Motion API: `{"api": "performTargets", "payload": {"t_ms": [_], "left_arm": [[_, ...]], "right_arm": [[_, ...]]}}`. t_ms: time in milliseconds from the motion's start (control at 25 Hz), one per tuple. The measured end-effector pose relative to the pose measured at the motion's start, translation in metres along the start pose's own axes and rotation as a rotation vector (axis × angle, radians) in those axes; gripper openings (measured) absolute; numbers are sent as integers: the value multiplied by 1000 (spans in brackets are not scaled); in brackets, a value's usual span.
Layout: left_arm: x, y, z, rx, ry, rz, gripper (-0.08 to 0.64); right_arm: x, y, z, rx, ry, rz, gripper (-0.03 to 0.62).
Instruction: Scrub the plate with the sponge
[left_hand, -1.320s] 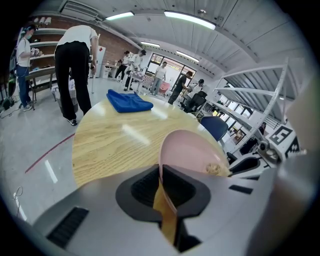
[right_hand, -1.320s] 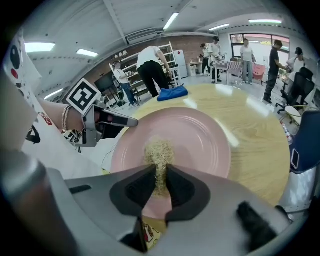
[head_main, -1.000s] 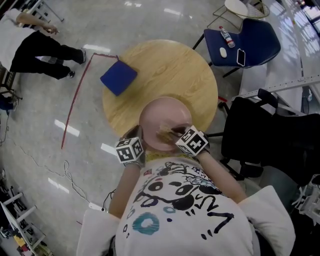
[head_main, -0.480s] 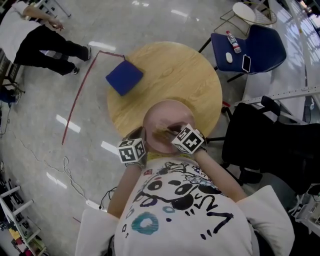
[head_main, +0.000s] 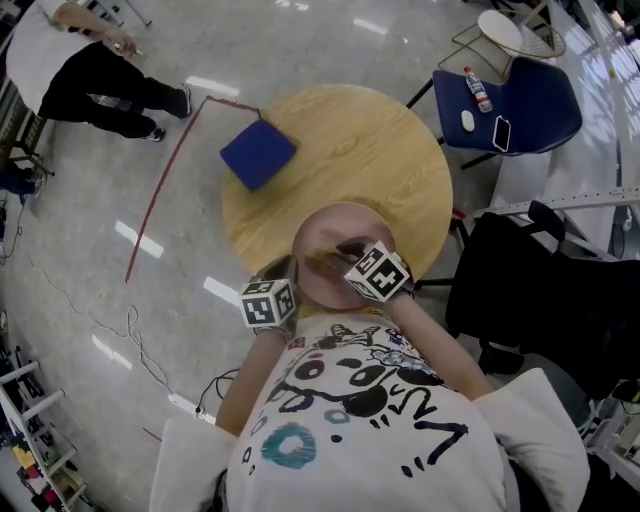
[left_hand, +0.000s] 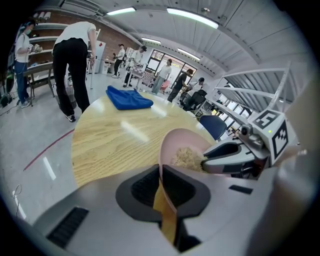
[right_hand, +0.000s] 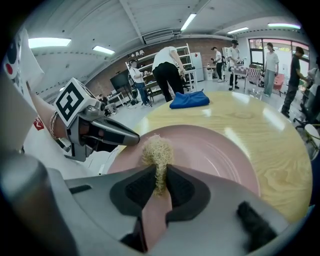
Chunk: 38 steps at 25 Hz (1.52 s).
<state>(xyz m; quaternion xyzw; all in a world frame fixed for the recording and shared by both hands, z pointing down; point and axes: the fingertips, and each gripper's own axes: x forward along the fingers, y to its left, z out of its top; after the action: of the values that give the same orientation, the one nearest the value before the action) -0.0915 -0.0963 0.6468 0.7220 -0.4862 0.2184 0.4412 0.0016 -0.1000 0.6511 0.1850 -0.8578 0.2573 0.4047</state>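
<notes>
Where the round wooden bench (head_main: 390, 140) stands on the pale floor, its near edge carries the pink plate (head_main: 335, 225), directly in front of the person. A folded blue cloth (head_main: 258, 153) lies at the far left edge of the bench, well apart from the plate. The left hand-held gripper (left_hand: 162, 185) is clenched on the plate's near left rim, the rim passing between its two dark pads. The right hand-held gripper (right_hand: 160, 182) reaches in from the right and is clenched on the sponge (right_hand: 156, 150), a small tan fibrous tuft. The sponge protrudes beyond the jaws and rests against the plate's inner face, near the left hand-held gripper.
</notes>
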Motion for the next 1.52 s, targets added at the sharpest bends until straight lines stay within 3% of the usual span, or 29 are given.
{"api": "performTargets", "payload": {"t_ms": [600,840,1080,1240,1360,1520], "left_arm": [[-5,3,-2,28,9,-17,34],[-5,3,-1,22,14,-50,34],[-10,-1,4,134,10,-65,63],[-20,1,15,156,-15,-66,77],[-30,0,31,218,-48,-55,74],[-45,-11,56,273,-108,-75,29]], "right_arm": [[-5,-29,14,17,-41,-105,71],[-19,-46,6,80,-45,-193,71],[-44,-57,-9,144,-68,-243,71],[-64,-56,-5,168,-138,-259,71],[-81,-51,10,156,-228,-239,71],[-107,-38,32,125,-344,-216,71]]}}
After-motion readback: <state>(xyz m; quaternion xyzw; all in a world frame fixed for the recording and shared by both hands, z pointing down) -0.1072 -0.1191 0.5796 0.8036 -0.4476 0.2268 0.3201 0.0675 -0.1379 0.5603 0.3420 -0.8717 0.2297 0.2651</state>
